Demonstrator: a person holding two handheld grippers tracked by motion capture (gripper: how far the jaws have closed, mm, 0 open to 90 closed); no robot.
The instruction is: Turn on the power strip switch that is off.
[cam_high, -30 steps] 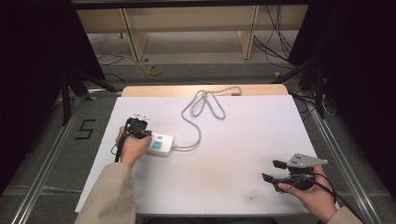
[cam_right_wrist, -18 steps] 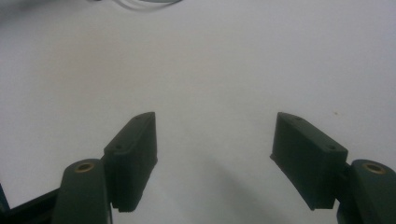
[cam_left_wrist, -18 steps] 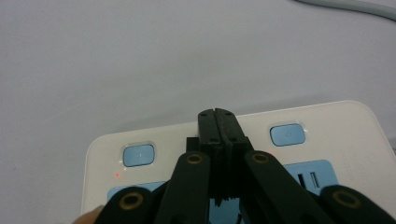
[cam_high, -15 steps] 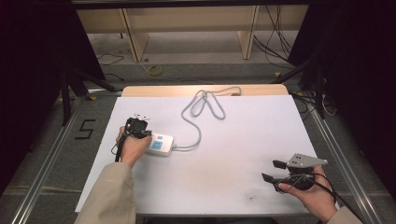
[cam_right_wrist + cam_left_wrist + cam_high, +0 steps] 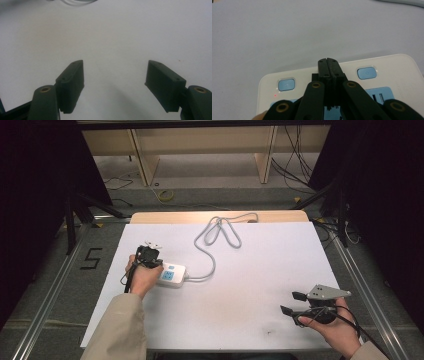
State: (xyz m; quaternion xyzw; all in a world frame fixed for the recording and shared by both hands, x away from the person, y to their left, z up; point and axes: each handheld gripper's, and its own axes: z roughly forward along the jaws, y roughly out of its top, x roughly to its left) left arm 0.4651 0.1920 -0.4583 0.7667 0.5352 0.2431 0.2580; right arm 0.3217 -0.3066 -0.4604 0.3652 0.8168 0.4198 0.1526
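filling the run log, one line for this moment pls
left gripper: shut, over power strip | right gripper: open, empty, above white table | cord: looped at far edge

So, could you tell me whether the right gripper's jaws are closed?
No, the right gripper has its jaws wide apart, with bare white table between them.

The left hand-held gripper point(image 5: 148, 254) points away from the person with jaws pressed together, while the right hand-held gripper point(image 5: 293, 302) points leftward, held low, jaws spread wide apart.
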